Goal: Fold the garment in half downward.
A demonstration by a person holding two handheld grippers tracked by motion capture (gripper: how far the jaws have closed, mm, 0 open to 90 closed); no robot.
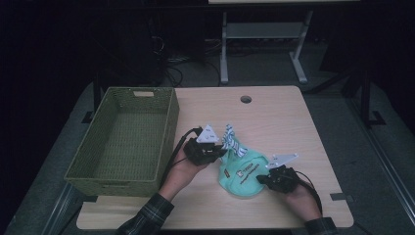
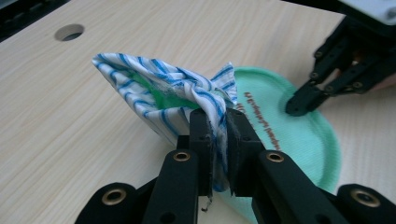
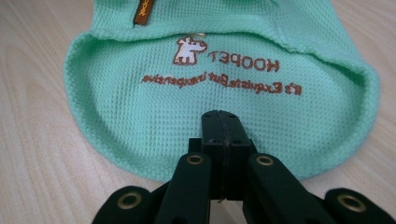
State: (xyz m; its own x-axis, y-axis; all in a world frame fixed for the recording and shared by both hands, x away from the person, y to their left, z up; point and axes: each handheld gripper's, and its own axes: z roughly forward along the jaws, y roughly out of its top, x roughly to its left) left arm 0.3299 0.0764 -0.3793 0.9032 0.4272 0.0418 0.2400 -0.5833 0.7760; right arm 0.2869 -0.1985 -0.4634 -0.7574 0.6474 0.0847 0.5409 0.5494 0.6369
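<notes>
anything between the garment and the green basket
Nothing visible does. The garment lies on the table right of the basket, the left gripper shut on its striped collar; bare wood lies between them.

"HOOPET" on green garment (image 3: 219,93)

It looks like a lab or recording room: a pale wooden bench (image 1: 274,112) with a cable hole (image 1: 245,99) stands on grey carpet (image 1: 342,112) in the dark, loose cables (image 1: 171,61) lie on the floor behind, and the white metal legs of another table (image 1: 224,54) stand beyond.
</notes>
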